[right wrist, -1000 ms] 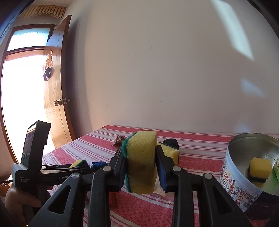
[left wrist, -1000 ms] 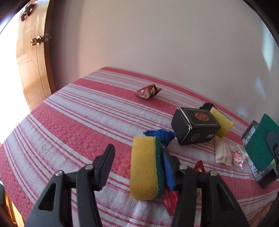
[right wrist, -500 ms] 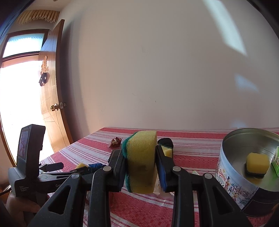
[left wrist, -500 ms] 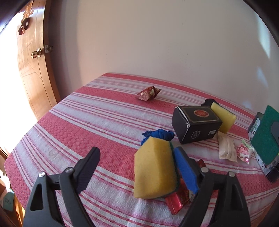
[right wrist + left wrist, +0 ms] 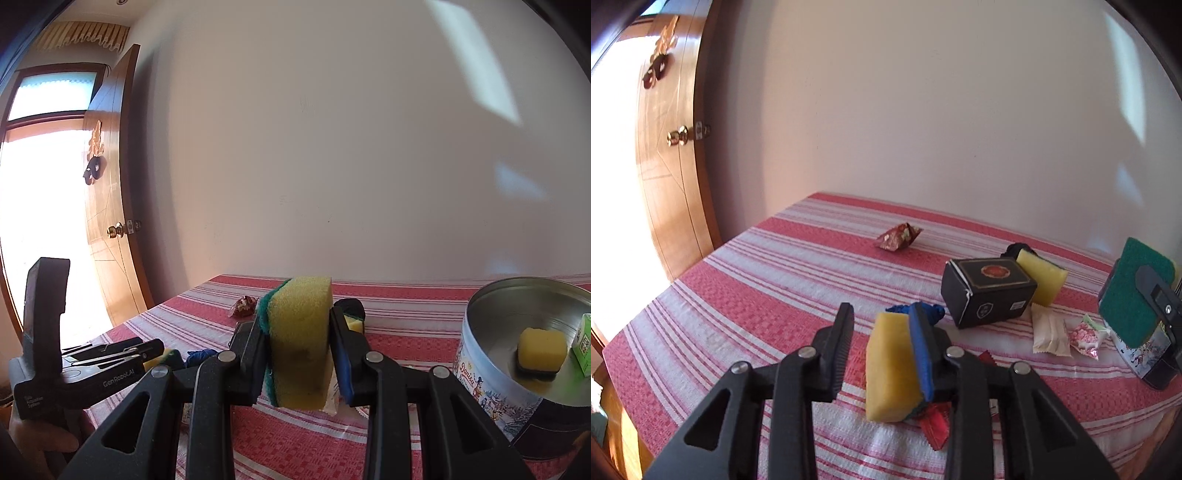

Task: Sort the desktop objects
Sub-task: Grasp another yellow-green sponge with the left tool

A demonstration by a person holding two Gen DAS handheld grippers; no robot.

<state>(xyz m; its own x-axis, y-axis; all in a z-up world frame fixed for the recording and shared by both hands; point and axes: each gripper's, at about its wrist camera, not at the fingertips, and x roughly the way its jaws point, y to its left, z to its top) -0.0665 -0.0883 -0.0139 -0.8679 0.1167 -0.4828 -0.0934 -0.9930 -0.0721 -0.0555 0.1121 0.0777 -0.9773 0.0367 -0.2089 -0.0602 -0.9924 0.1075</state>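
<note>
One sponge [image 5: 540, 349] already sits in the tin [image 5: 480, 384]. Right gripper [image 5: 298, 354] pinches a second sponge [image 5: 299, 343] beside it; left gripper [image 5: 877, 347] is spread around a third [image 5: 890, 373]. Box [image 5: 988, 291], fourth sponge [image 5: 1043, 277] and wrappers [image 5: 899, 238] still litter the table [image 5: 738, 295].

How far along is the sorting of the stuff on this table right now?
Partly done: one sponge and a green carton sit in the tin. In hand: the right gripper clamps a yellow-green sponge; the left gripper is closing around another sponge. Left: black box, third sponge, wrapped snacks.
</note>
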